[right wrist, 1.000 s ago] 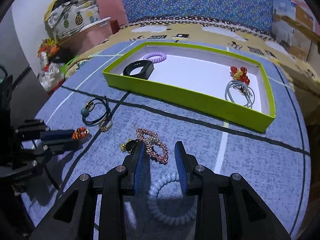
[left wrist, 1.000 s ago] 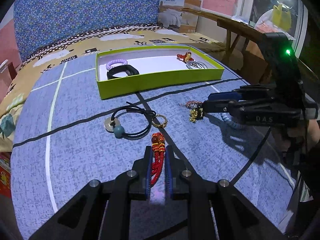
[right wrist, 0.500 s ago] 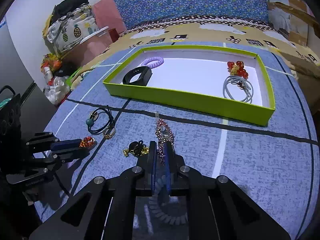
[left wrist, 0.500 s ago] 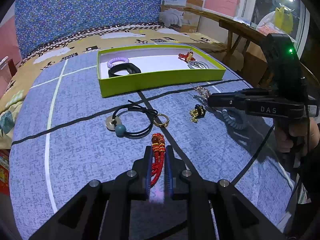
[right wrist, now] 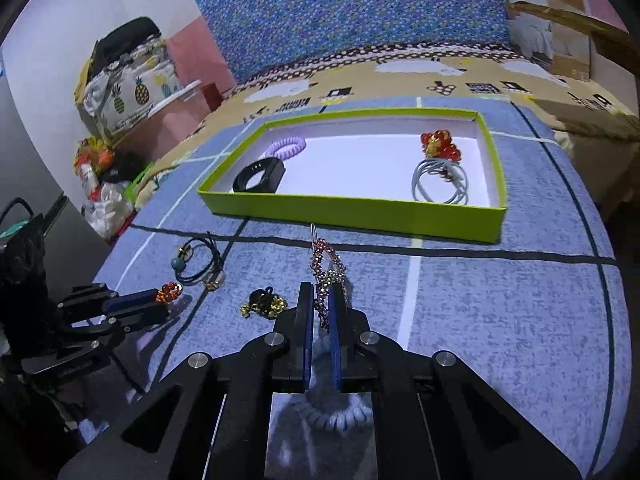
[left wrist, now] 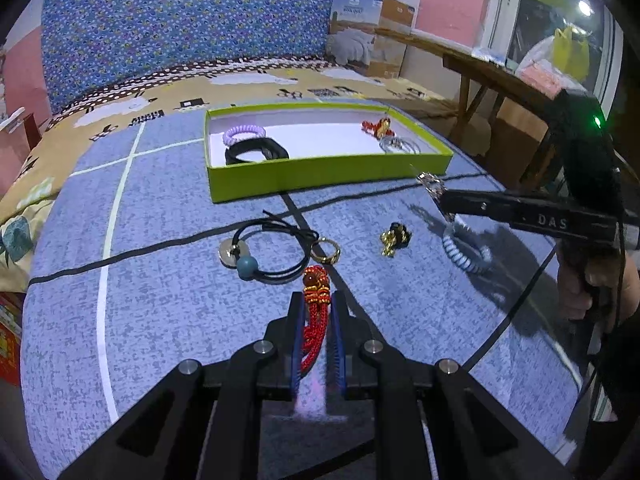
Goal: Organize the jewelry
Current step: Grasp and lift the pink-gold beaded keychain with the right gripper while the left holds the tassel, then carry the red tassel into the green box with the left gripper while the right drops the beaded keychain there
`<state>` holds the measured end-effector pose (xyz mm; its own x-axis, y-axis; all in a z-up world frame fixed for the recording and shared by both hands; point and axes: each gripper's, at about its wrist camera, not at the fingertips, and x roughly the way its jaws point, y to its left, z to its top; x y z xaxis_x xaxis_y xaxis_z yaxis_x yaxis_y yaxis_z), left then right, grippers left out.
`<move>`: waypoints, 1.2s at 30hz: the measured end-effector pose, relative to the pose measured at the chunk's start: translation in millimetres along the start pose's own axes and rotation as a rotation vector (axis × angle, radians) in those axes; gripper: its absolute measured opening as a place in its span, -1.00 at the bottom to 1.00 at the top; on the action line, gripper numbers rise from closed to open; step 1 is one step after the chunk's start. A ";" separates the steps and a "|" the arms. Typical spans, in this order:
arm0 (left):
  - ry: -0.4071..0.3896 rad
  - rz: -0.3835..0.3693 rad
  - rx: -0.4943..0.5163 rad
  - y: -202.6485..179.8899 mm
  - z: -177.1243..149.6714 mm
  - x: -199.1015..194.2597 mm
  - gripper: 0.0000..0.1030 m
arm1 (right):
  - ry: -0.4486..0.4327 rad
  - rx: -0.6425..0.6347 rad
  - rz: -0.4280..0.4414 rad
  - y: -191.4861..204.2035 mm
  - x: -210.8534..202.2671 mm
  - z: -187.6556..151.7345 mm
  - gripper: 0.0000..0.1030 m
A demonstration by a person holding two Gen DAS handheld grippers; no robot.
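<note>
Gripping a red knotted cord (left wrist: 314,312) in our left gripper (left wrist: 316,300), our right gripper (right wrist: 322,292) pinches a beaded hairpin (right wrist: 326,266), seemingly lifted since before; only its view shows the green tray's (right wrist: 352,210) grey rings (right wrist: 440,184) clearly.

Home bedroom, not a lab or shop: work surface is a bed with a blue patterned sheet (left wrist: 160,300) and a yellow cartoon-print blanket (right wrist: 400,76), backed by a blue floral fabric panel (left wrist: 180,28) against pink wall. Household clutter around it: pineapple-print storage bag (right wrist: 128,92) on a pink cabinet, cardboard bedding box (left wrist: 372,32), wooden table (left wrist: 480,68) by a window (left wrist: 560,20). Dim indoor lighting.
</note>
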<state>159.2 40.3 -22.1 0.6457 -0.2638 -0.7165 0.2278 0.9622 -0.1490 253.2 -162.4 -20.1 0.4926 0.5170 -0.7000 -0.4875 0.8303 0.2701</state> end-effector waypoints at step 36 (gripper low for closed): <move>-0.185 -0.005 -0.025 11.8 101.2 -5.4 -0.74 | -0.106 -0.007 -0.049 -11.0 -24.2 47.8 -0.86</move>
<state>232.1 46.3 48.9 0.7684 -0.2740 -0.5783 0.2144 0.9617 -0.1709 281.1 -174.1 25.5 0.5895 0.4954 -0.6380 -0.4662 0.8537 0.2321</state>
